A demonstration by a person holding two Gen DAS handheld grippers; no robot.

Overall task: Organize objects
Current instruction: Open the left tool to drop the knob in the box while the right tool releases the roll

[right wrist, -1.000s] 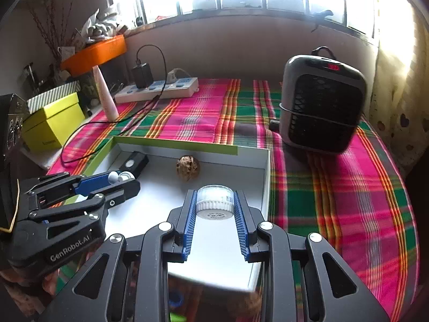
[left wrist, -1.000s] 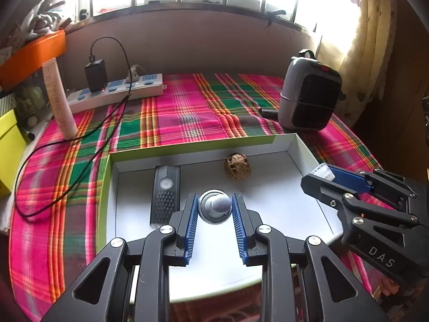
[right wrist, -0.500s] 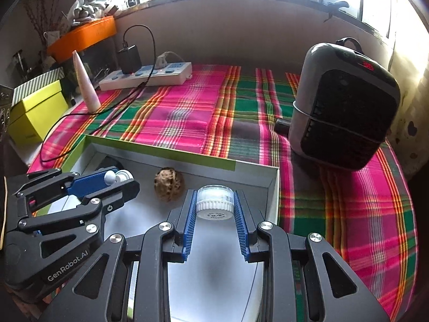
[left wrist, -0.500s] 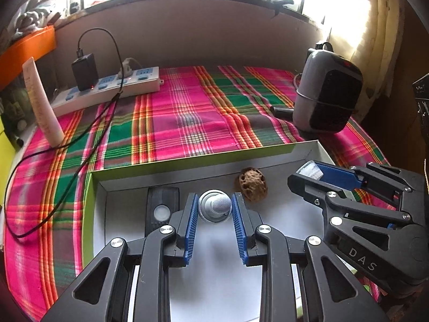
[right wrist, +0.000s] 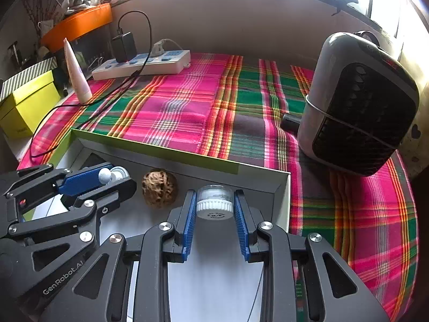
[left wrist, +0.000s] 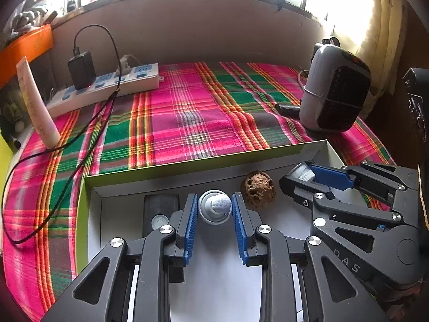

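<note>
Left wrist view: fingers of left gripper clamped on knob (grey-white); walnut just right, remote just left, inside box.
Right wrist view: right gripper grasping jar; walnut left of fingers.

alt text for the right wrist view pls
The right tongs grip a small white-capped jar over a white tray holding a walnut. The left tongs hold a small white item; a heater stands on plaid cloth.

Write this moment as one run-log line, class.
left claw: shut on white knob | right claw: shut on small jar | walnut: in tray
</note>
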